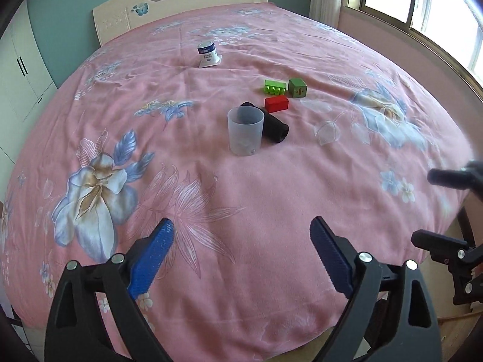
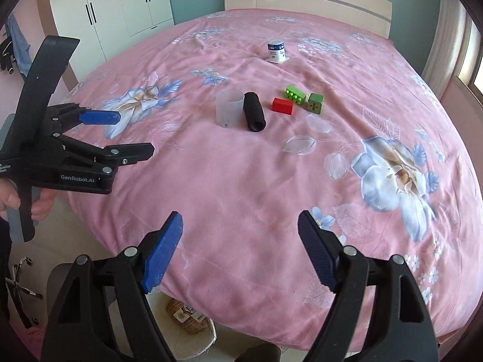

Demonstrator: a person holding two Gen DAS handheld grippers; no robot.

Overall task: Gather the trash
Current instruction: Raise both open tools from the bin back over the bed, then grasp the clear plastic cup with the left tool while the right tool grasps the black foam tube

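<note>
Both tools hang over the near edge of the bed (image 1: pixel 211 199), each with its blue pads spread and nothing between them: the left tool (image 1: pixel 241 253) and the right tool (image 2: pixel 240 247) are released and empty. The candidate trash lies well apart from them on the pink floral bedspread: a translucent plastic cup (image 1: pixel 245 131) stands upright, touching a black roll (image 1: pixel 273 126) lying on its side; just beyond are a red block (image 1: pixel 276 103), a bright green studded block (image 1: pixel 274 87) and a darker green cube (image 1: pixel 297 88); a small white-and-blue container (image 1: pixel 208 54) stands farther off toward the headboard. A pale basket (image 2: pixel 193 335) holding a wrapped item shows below the bed edge in the right wrist view and is probably the bin. Risks, as judged: the blocks may be toys rather than trash, so a wrong pick is possible; the thin cup could buckle or tip under a hard squeeze and spill the small scraps at its bottom; reaching for the cup could nudge the roll; the soft bedding lets pads snag fabric; and the two tools could collide on one target.
</note>
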